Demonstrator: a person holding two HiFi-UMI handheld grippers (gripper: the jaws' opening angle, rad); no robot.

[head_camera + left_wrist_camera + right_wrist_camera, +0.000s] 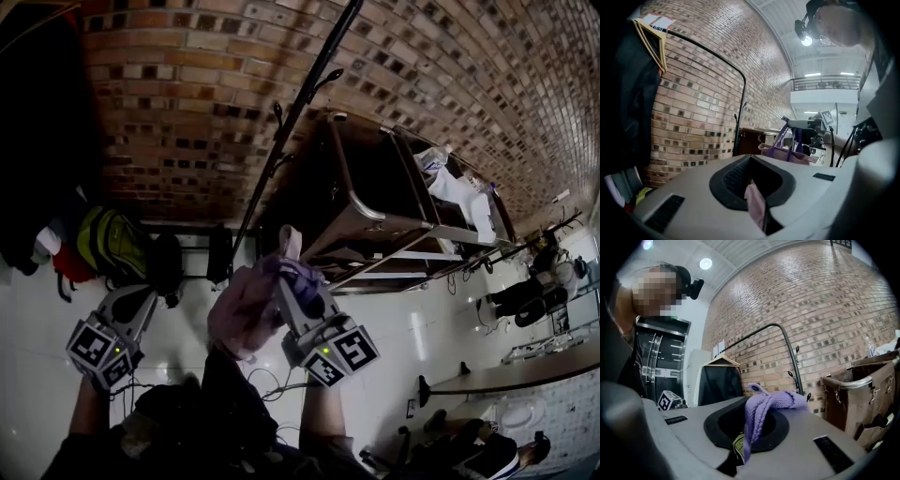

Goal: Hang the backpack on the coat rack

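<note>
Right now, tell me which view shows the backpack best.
The head view: the backpack shows as a pink and purple bundle, nearly whole. The left gripper view shows it smaller and farther off, plus a pink bit in its own jaws. The right gripper view shows only its purple strap in the jaws.

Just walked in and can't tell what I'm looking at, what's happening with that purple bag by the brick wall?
A person holds a pink and purple backpack up in front of the black coat rack. The right gripper has its fingers shut on the purple strap. The left gripper, fingers together, is off to the side, clear of the backpack. The backpack isn't hung yet.
</note>
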